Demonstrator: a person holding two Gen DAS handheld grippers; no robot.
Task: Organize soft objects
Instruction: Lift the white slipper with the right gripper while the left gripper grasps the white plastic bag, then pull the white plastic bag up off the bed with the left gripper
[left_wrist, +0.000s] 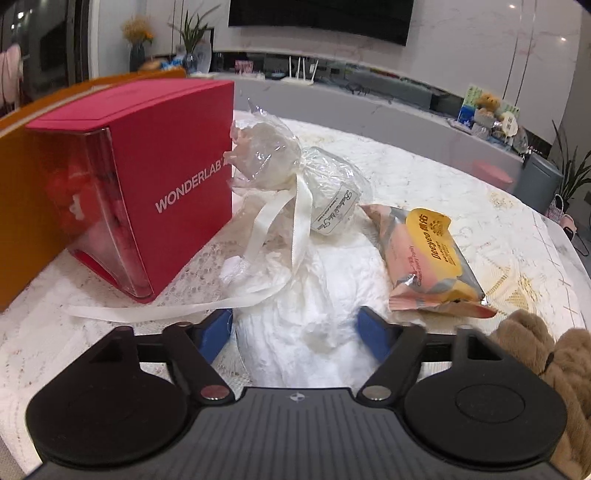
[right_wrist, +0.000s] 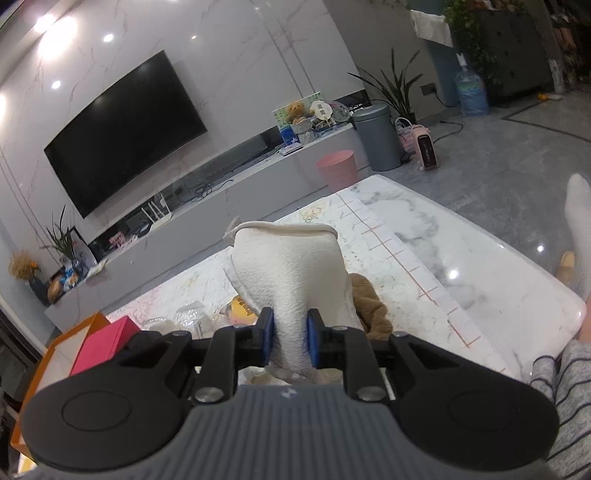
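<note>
My left gripper (left_wrist: 295, 330) is open, its blue pads either side of a crumpled white cloth (left_wrist: 314, 295) on the table, not gripping it. Beyond lie a cellophane-wrapped white bundle with a cream ribbon (left_wrist: 288, 162) and a pink-and-yellow wipes packet (left_wrist: 432, 258). A brown plush toy (left_wrist: 546, 354) sits at the right edge. My right gripper (right_wrist: 290, 338) is shut on a cream folded towel (right_wrist: 291, 266) and holds it above the table. The brown plush (right_wrist: 369, 302) lies below it.
A red WONDERLAB box (left_wrist: 147, 192) stands at the left, against an orange tray (left_wrist: 22, 221); both show in the right wrist view, box (right_wrist: 107, 341) and tray (right_wrist: 66, 343). The marble table's edge (right_wrist: 517, 273) runs right. A person's striped sleeve (right_wrist: 569, 398) is near.
</note>
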